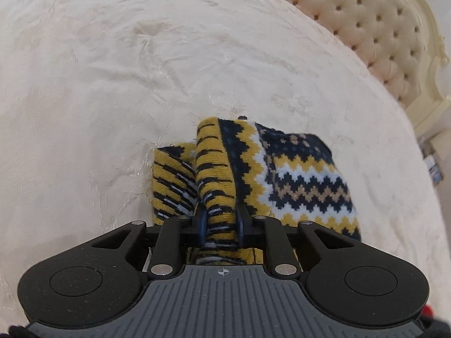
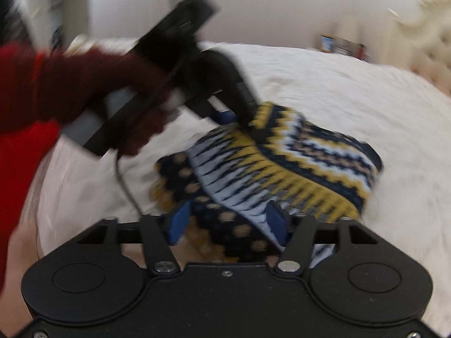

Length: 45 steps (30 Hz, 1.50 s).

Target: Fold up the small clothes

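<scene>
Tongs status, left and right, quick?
Left tongs: shut on the knit sock.
Right tongs: open, the knit sock lying between the blue pads, not pinched.

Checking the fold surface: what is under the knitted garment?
The patterned knitted garment lies on a cream bedspread, with the left hand-held gripper pinching a bunched fold. Whatever is directly beneath the garment is covered.

The knitted garment (image 1: 270, 174) lies on the bed cover (image 1: 112, 84), with the headboard (image 1: 366, 22) behind.
</scene>
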Motion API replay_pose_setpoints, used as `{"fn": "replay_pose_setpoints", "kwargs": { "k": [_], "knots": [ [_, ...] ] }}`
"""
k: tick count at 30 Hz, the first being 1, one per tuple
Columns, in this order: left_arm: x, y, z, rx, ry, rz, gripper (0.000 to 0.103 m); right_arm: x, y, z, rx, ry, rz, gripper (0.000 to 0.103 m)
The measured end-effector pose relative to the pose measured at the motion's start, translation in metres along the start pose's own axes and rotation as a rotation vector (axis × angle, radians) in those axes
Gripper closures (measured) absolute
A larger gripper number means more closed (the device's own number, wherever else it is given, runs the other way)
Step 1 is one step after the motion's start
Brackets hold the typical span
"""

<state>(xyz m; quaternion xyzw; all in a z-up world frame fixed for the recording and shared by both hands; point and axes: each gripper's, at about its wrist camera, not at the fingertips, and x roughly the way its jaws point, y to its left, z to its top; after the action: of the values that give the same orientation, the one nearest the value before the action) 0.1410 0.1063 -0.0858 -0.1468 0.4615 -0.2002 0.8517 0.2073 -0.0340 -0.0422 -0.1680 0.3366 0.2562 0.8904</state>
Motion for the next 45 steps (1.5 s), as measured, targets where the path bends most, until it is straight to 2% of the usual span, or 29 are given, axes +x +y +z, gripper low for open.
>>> {"fn": "replay_pose_setpoints", "kwargs": {
  "k": [5, 7, 9, 10, 12, 15, 17, 19, 21, 23, 24, 25, 26, 27, 30, 33, 36, 39, 41, 45],
  "knots": [
    [-0.002, 0.003, -0.001, -0.018, 0.005, -0.006, 0.086, 0.023, 0.027, 0.000, -0.215, 0.041, -0.048, 0.051],
    [-0.003, 0.001, -0.001, -0.015, 0.005, -0.003, 0.087, 0.030, 0.032, -0.002, -0.264, 0.067, -0.059, 0.052],
    [-0.004, 0.001, 0.000, -0.019, 0.006, -0.007, 0.088, 0.032, 0.030, -0.002, -0.255, 0.067, -0.031, 0.086],
    [-0.005, 0.002, 0.000, -0.027, 0.003, -0.011, 0.089, 0.030, 0.028, -0.002, -0.243, 0.063, -0.024, 0.092],
    [-0.014, 0.003, 0.000, -0.046, -0.014, -0.028, 0.090, 0.019, 0.020, 0.001, -0.187, 0.026, 0.014, 0.092],
    [-0.032, 0.005, -0.006, -0.049, -0.043, -0.051, 0.091, 0.000, 0.005, 0.006, -0.101, -0.005, 0.100, 0.092],
    [-0.037, 0.010, -0.014, -0.047, -0.039, -0.044, 0.090, 0.004, -0.001, 0.001, -0.075, 0.030, 0.146, 0.092],
    [-0.030, 0.017, -0.024, -0.042, -0.025, -0.006, 0.090, 0.020, -0.004, -0.008, -0.064, 0.085, 0.184, 0.089],
    [-0.021, 0.025, -0.030, -0.054, -0.026, 0.011, 0.088, 0.035, -0.002, -0.014, -0.068, 0.150, 0.181, 0.085],
    [-0.017, 0.031, -0.033, -0.081, -0.043, -0.008, 0.084, 0.028, -0.006, -0.011, -0.043, 0.115, 0.184, 0.079],
    [-0.016, 0.031, -0.033, -0.082, -0.055, -0.010, 0.084, 0.021, -0.013, -0.009, 0.001, 0.086, 0.197, 0.073],
    [-0.016, 0.030, -0.033, -0.077, -0.061, -0.011, 0.082, 0.015, -0.022, -0.008, 0.065, 0.057, 0.212, 0.056],
    [-0.016, 0.028, -0.033, -0.068, -0.069, -0.011, 0.082, 0.009, -0.032, -0.008, 0.138, 0.027, 0.225, 0.045],
    [-0.016, 0.027, -0.032, -0.059, -0.075, -0.008, 0.080, 0.004, -0.045, -0.009, 0.209, -0.005, 0.230, 0.043],
    [-0.014, 0.022, -0.031, -0.022, -0.088, 0.000, 0.075, -0.003, -0.083, -0.012, 0.401, -0.106, 0.195, 0.043],
    [-0.010, 0.022, -0.031, -0.019, -0.093, 0.004, 0.068, 0.005, -0.113, -0.012, 0.517, -0.169, 0.162, 0.042],
    [-0.007, 0.022, -0.030, -0.014, -0.098, 0.010, 0.066, 0.028, -0.140, -0.011, 0.613, -0.179, 0.141, 0.042],
    [-0.005, 0.021, -0.031, -0.002, -0.103, 0.012, 0.062, 0.058, -0.167, -0.020, 0.739, -0.115, 0.064, 0.045],
    [-0.002, 0.023, -0.033, -0.011, -0.104, 0.003, 0.059, 0.071, -0.175, -0.032, 0.823, -0.096, 0.052, 0.051],
    [-0.001, 0.020, -0.034, 0.016, -0.111, 0.023, 0.058, 0.067, -0.173, -0.035, 0.846, -0.127, 0.063, 0.050]
  ]
}}
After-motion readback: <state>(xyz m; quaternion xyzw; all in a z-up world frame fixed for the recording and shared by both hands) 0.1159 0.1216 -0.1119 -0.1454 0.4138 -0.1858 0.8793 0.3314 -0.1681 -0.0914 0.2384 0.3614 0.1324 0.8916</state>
